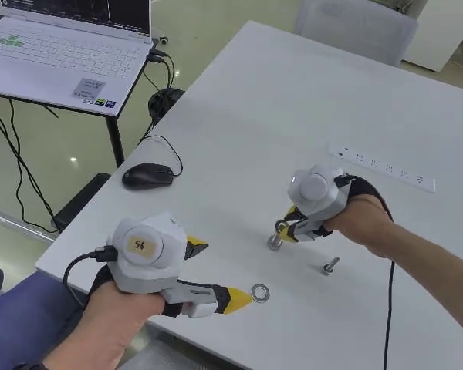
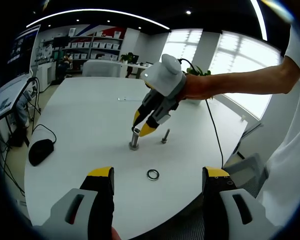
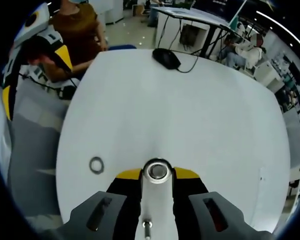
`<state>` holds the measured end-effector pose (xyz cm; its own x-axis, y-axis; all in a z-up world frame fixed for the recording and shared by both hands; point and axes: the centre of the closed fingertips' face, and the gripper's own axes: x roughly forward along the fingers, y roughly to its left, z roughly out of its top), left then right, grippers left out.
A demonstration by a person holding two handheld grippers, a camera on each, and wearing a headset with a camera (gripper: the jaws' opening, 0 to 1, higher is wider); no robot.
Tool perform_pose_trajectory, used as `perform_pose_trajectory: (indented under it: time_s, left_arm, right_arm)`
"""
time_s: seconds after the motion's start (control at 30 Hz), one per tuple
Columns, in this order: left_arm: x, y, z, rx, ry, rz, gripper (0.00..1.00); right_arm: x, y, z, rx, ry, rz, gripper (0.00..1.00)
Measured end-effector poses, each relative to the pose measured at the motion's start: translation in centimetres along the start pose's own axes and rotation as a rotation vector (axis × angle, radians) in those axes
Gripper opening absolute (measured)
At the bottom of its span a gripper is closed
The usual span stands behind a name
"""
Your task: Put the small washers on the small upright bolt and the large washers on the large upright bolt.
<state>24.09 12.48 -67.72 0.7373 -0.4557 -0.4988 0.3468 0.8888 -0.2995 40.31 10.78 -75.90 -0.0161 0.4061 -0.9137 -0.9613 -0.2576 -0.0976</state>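
You look to be partway through seating a washer. Your right gripper (image 1: 288, 231) stands tip-down over the large bolt (image 1: 275, 242), its jaws set close on either side of the bolt's top. The right gripper view shows a ring at that top, but I can't tell whether it's a washer you're pinching or the bolt's own end.

Your left gripper (image 2: 158, 173) is spread wide and carries nothing. One loose washer (image 2: 153, 174) lies flat on the table (image 1: 239, 139) just ahead of its tips. The small bolt (image 1: 329, 267) stands near the large one, not touching it.

Next, I'd judge, you should part the right jaws and lift straight up. Then lower the left jaws around the loose washer.

The bolts are the only holders here, and the small one looks bare.
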Motion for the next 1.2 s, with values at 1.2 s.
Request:
perform_pose_trajectory:
  time_s: [1.2]
  left_arm:
    - [0.4, 0.6, -0.5, -0.02, 0.014, 0.003, 0.71]
  right_arm:
    - [4.5, 0.4, -1.9, 0.036, 0.063, 0.041, 0.24]
